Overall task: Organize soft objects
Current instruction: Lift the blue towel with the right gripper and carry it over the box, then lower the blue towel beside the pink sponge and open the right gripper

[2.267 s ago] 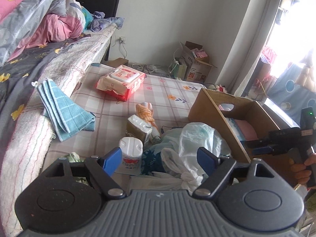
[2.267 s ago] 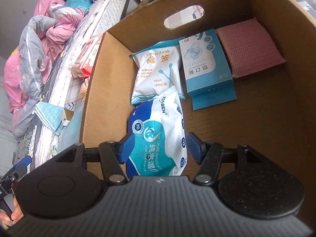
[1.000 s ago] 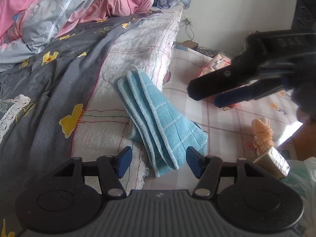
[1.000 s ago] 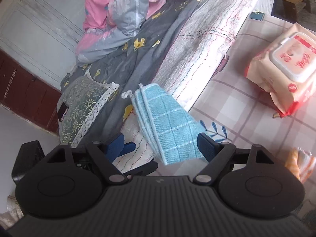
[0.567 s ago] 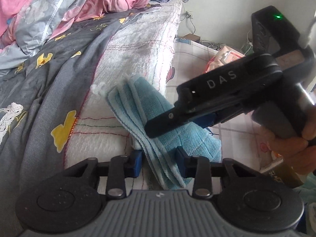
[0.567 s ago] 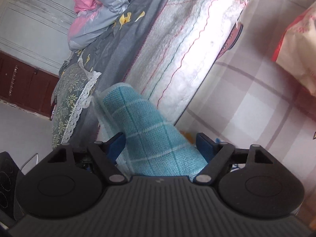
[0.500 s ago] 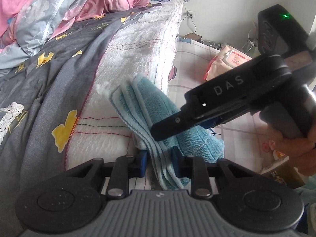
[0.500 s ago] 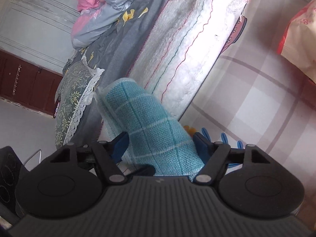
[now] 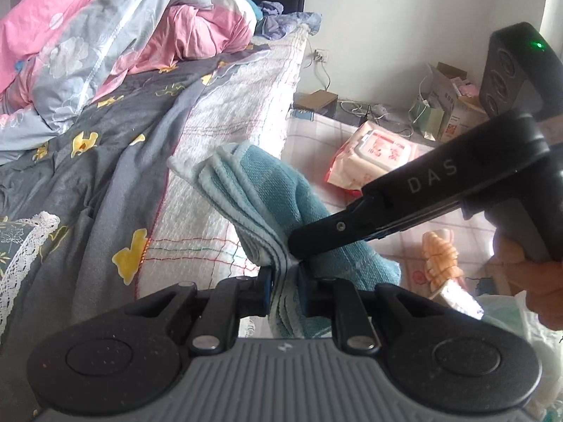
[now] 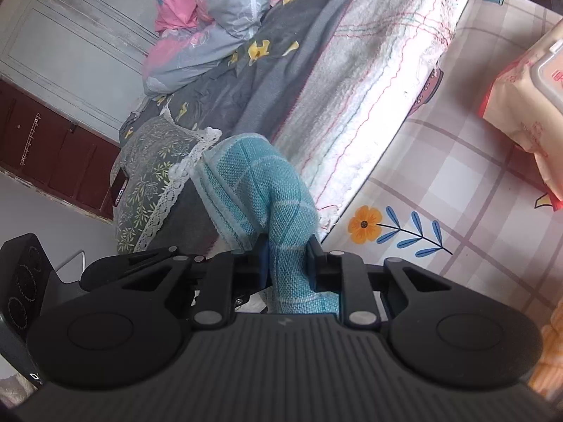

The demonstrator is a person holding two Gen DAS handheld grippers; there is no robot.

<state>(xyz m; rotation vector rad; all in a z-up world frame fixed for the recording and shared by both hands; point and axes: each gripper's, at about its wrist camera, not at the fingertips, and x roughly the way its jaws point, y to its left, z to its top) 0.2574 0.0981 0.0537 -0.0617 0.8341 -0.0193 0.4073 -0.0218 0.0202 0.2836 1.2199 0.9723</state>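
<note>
Left wrist view: folded blue towel [image 9: 267, 190] at mattress [image 9: 225, 161] edge, long axis upper-left to lower-right; left gripper [image 9: 284, 290] and right gripper [image 10: 285, 263], wide a second ago, closing, now pinch it

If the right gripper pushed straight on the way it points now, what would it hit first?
The blue towel: the right gripper is closing on its folded end, so the cloth bunches right ahead of it. Behind that, probably the side of the bed, though depth is hard to judge.
</note>
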